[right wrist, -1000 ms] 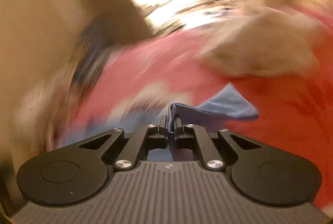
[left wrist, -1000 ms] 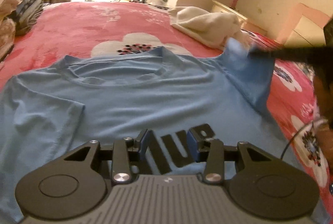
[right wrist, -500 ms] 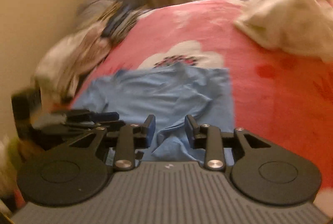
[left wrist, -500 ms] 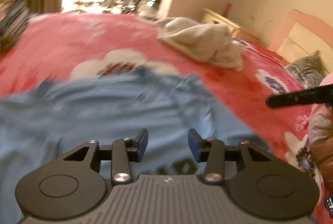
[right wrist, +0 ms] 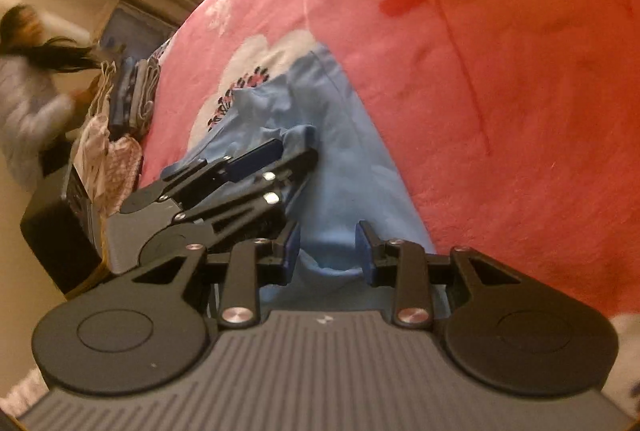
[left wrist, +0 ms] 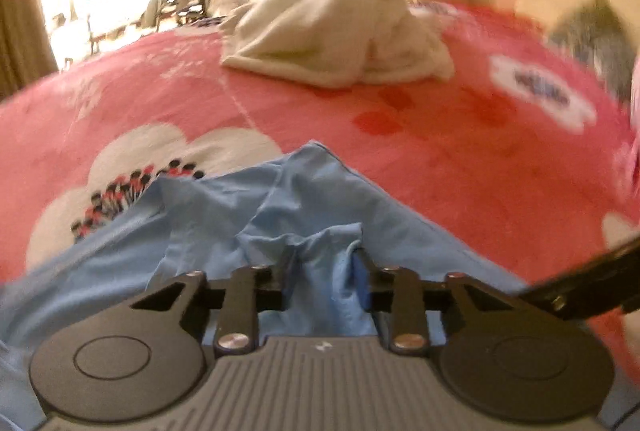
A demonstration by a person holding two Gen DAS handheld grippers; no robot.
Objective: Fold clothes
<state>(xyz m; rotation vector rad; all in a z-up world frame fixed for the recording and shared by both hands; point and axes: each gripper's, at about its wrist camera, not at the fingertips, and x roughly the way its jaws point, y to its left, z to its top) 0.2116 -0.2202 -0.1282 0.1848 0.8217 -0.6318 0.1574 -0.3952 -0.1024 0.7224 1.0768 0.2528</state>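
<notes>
A light blue T-shirt (left wrist: 224, 231) lies on the pink flowered blanket (left wrist: 440, 159), its right sleeve folded inward into a rumpled bunch. My left gripper (left wrist: 323, 263) is down on that bunch with its jaws closing, and the raised cloth fills the gap and touches both pads. In the right wrist view the left gripper (right wrist: 298, 147) lies slanted on the shirt (right wrist: 344, 167), with cloth at its tips. My right gripper (right wrist: 326, 251) hovers just over the shirt's lower part, jaws open, with cloth below them but not pinched.
A cream heap of cloth (left wrist: 340, 35) sits farther back on the bed. A stack of folded clothes (right wrist: 128, 95) and a black box (right wrist: 60, 231) are at the bed's left side, where a person (right wrist: 24, 87) stands. A grey pillow (left wrist: 592, 27) lies at the right.
The right gripper opened and let go of the sleeve, which now lies folded over the shirt, then rolled and sank. The left gripper swept right to the bunched sleeve and narrowed onto it.
</notes>
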